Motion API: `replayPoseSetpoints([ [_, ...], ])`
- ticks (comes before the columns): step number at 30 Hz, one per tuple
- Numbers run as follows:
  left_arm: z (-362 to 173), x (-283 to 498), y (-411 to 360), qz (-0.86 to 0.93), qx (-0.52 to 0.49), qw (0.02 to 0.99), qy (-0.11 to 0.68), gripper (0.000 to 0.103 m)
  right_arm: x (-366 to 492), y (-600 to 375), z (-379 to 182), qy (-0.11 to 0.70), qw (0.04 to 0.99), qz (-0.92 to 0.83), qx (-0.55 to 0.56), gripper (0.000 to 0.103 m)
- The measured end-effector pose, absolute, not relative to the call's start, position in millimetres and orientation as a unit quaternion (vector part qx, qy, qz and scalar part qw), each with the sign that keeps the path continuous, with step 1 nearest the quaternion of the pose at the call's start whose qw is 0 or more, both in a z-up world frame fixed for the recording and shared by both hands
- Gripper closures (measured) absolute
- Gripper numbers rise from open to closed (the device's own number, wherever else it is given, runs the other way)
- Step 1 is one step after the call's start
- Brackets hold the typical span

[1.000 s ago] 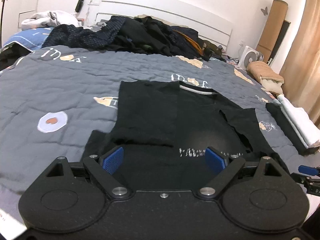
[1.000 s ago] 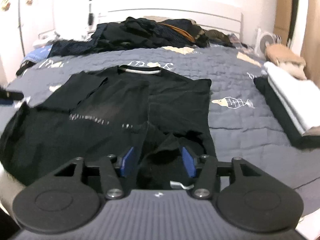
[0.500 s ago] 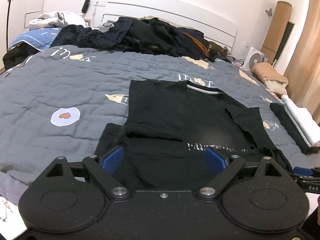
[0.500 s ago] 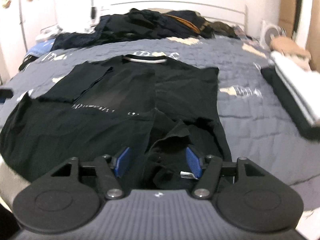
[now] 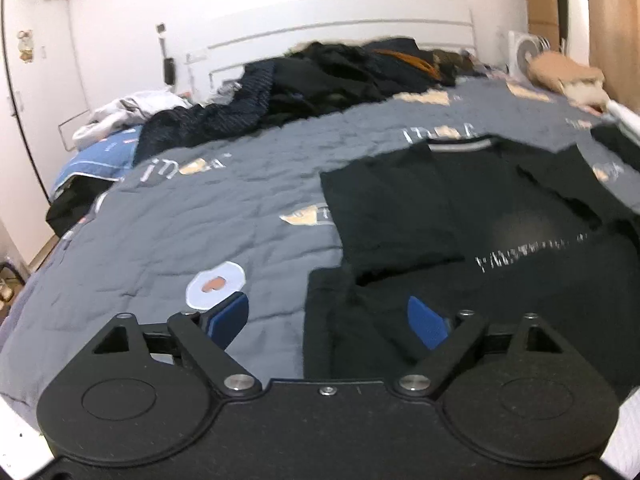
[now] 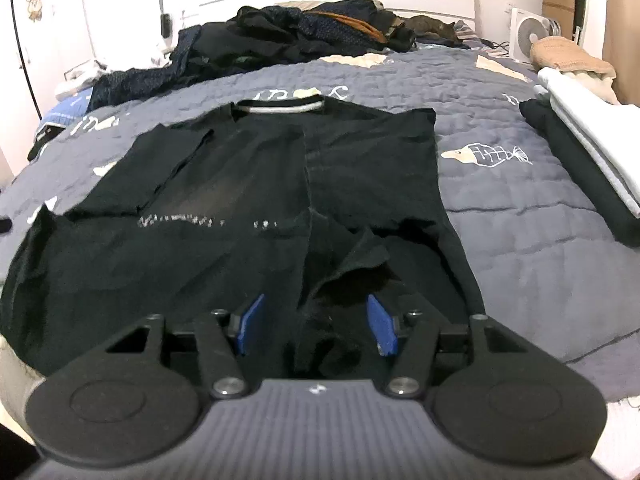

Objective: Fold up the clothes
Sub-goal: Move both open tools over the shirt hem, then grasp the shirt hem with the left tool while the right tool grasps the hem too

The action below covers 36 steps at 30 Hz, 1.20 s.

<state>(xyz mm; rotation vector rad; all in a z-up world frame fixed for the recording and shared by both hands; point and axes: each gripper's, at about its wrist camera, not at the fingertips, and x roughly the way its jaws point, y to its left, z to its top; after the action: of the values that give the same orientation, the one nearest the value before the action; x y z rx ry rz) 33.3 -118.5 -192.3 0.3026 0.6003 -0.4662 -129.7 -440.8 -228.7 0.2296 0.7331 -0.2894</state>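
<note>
A black T-shirt [image 6: 256, 184] with a grey-edged collar and faint white lettering lies spread on the grey quilt, its sides partly folded inward. In the left wrist view the same black T-shirt [image 5: 460, 216] fills the right half. My left gripper [image 5: 326, 322] is open, hovering over the shirt's lower left corner, one blue pad above bare quilt. My right gripper [image 6: 316, 324] is open too, its blue pads either side of rumpled hem fabric at the shirt's lower right; nothing is pinched.
A heap of dark unfolded clothes [image 6: 304, 28] lies by the white headboard. Folded black and white garments [image 6: 588, 156] are stacked along the bed's right side, with a tan bundle [image 6: 568, 54] and a small fan [image 6: 532, 34] beyond. The grey quilt [image 5: 168, 220] spreads left.
My left gripper has swung left, from over the shirt's bottom middle to its lower left corner. The right gripper's pads have spread wider and it has drawn back slightly.
</note>
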Motion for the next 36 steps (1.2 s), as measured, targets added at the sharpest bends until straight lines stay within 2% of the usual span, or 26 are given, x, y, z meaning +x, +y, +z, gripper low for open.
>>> replayPoseSetpoints([
  [1, -196, 36, -117, -0.231, 0.141, 0.915, 0.3, 0.034, -128, -442, -228, 0.355, 0.917, -0.138, 0.118, 0.046],
  [2, -198, 39, -116, -0.23, 0.131, 0.914, 0.308, 0.034, -126, -443, -229, 0.355, 0.916, -0.138, 0.124, 0.046],
  [11, -208, 74, -113, -0.209, 0.088, 0.915, 0.334, 0.034, -115, -454, -241, 0.377, 0.902, -0.142, 0.151, 0.049],
  [13, -212, 78, -117, -0.205, 0.098, 0.912, 0.341, 0.034, -113, -456, -245, 0.384, 0.898, -0.144, 0.158, 0.058],
  [15, -216, 82, -121, -0.206, 0.107, 0.911, 0.342, 0.034, -111, -457, -247, 0.387, 0.896, -0.147, 0.162, 0.082],
  [17, -219, 86, -124, -0.215, 0.11, 0.906, 0.347, 0.036, -112, -458, -247, 0.382, 0.897, -0.146, 0.168, 0.089],
  [18, -221, 88, -124, -0.219, 0.111, 0.904, 0.35, 0.049, -112, -458, -246, 0.379, 0.898, -0.147, 0.171, 0.091],
  [19, -223, 91, -123, -0.218, 0.107, 0.901, 0.358, 0.072, -113, -459, -244, 0.373, 0.899, -0.148, 0.174, 0.093],
  [20, -225, 93, -122, -0.217, 0.102, 0.899, 0.366, 0.081, -115, -462, -241, 0.364, 0.901, -0.152, 0.18, 0.096],
  [22, -222, 96, -111, -0.224, 0.06, 0.898, 0.375, 0.09, -121, -469, -234, 0.341, 0.904, -0.162, 0.199, 0.098],
  [31, -190, 82, -95, -0.241, 0.015, 0.919, 0.313, 0.095, -159, -516, -197, 0.214, 0.904, -0.205, 0.307, 0.1],
  [36, -181, 78, -94, -0.243, 0.011, 0.924, 0.296, 0.095, -166, -538, -188, 0.197, 0.899, -0.21, 0.329, 0.1],
])
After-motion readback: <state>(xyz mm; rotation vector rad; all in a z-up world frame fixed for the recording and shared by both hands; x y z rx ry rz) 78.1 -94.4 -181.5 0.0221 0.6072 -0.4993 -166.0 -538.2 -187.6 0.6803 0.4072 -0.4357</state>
